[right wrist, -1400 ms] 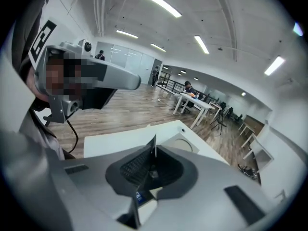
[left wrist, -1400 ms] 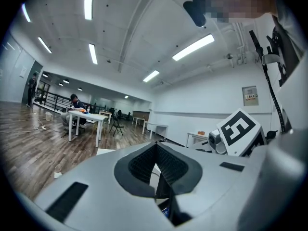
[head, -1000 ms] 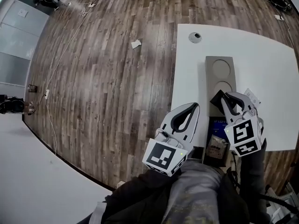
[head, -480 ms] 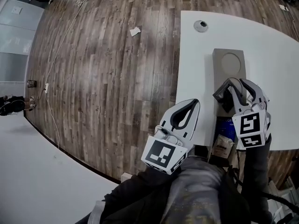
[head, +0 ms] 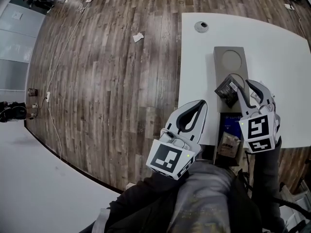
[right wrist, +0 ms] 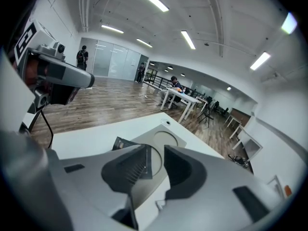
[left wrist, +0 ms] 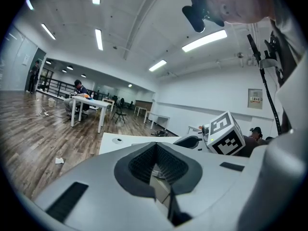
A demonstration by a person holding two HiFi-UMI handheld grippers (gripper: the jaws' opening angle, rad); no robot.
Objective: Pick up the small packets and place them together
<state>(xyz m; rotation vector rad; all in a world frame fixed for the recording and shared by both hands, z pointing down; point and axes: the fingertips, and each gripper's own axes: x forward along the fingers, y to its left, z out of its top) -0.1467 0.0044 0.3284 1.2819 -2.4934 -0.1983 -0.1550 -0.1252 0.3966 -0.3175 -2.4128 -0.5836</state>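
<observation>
Beneath the right gripper [head: 241, 81] body, nearest the person: brown packet [head: 228, 144], blue packet [head: 227, 123]. At its left jaw tip: dark packet [head: 226, 89], lying on the grey tray [head: 229, 57]. The jaws have just been opening and stand apart; only the packet's edge shows between them, probably a release. Alongside: left gripper [head: 200, 105], jaws together, empty, idle.

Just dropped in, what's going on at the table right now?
A person works two hand-held grippers at a white table. The right hand-held gripper is over the grey tray. Its jaws have just been opening and stand apart, and the dark packet lies on the tray beside one jaw, not pinched. The left hand-held gripper hangs shut and empty off the table's edge. A blue packet and a brown packet sit nearer the person.
</observation>
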